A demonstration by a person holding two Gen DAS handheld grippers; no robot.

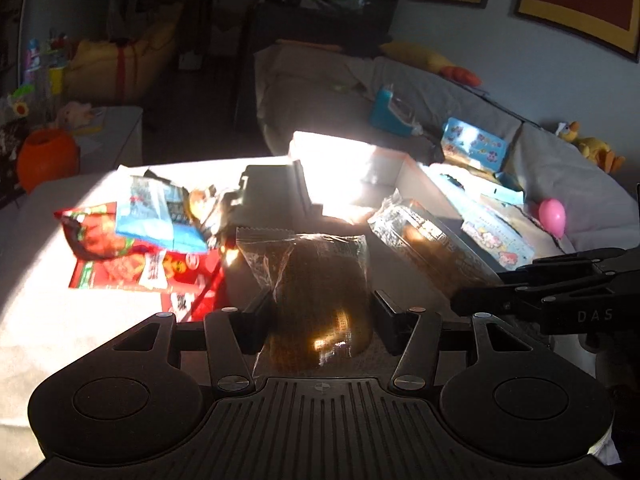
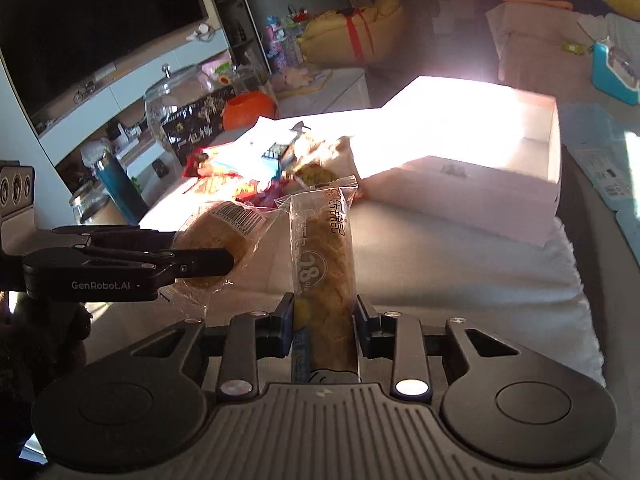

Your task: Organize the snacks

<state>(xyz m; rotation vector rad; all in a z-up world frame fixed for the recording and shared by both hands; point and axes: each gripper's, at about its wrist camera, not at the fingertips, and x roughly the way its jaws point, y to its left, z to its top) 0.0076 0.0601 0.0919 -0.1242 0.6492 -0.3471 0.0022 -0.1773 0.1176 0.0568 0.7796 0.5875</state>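
My left gripper point(image 1: 320, 308) is shut on a round brown bun in a clear wrapper point(image 1: 320, 292); the bun also shows in the right wrist view point(image 2: 218, 236), with the left gripper's fingers point(image 2: 192, 258) clamped on it. My right gripper point(image 2: 322, 312) is shut on a long bread roll in a clear printed wrapper point(image 2: 326, 256), held upright; it also shows in the left wrist view point(image 1: 432, 240). A pile of snack packets point(image 1: 136, 236) lies on the white table, also seen in the right wrist view point(image 2: 256, 168). An open white box point(image 2: 480, 160) stands behind.
A sofa point(image 1: 560, 184) with toys and books lies right of the table. An orange pumpkin bucket point(image 1: 46, 156) and a glass jar point(image 2: 176, 112) stand at the left. A TV point(image 2: 100, 20) hangs on the wall.
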